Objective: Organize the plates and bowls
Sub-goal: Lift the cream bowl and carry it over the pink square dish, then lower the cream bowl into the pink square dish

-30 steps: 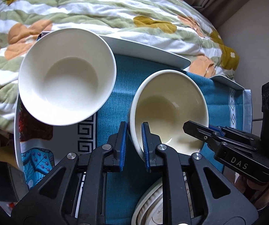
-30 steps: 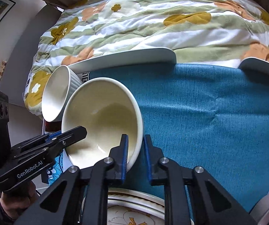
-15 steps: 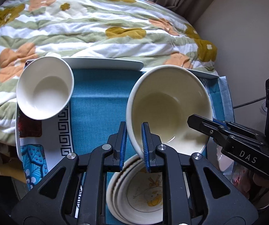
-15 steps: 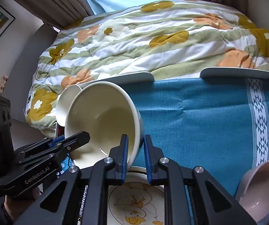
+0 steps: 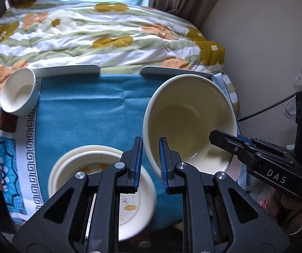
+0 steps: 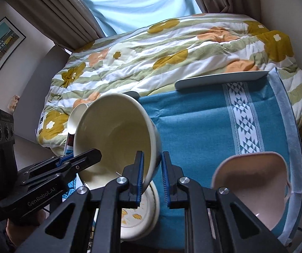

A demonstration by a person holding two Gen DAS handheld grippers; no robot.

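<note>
A large cream bowl [image 5: 189, 122] hangs tilted above the blue cloth [image 5: 83, 109], held by both grippers at opposite sides of its rim. My left gripper [image 5: 150, 147] is shut on the near-left rim. My right gripper [image 6: 152, 160] is shut on the bowl [image 6: 113, 139] too, and shows in the left wrist view at the bowl's right side [image 5: 218, 136]. Below the bowl sits a stack of plates [image 5: 71, 168] with a yellow pattern. A small white bowl [image 5: 17, 92] lies tilted at the cloth's far left corner. A pink bowl [image 6: 250, 185] lies on its side at the right.
Two flat white plates [image 5: 66, 70] [image 5: 172, 71] lie along the cloth's far edge, against a flowered quilt [image 5: 108, 31] on a bed. A wall [image 5: 266, 42] stands close on the right. A patterned cloth border [image 5: 24, 147] runs down the left side.
Both grippers have lifted the cream bowl up and to the right, away from the small white bowl. The plate stack and the pink bowl have come into view beneath.
</note>
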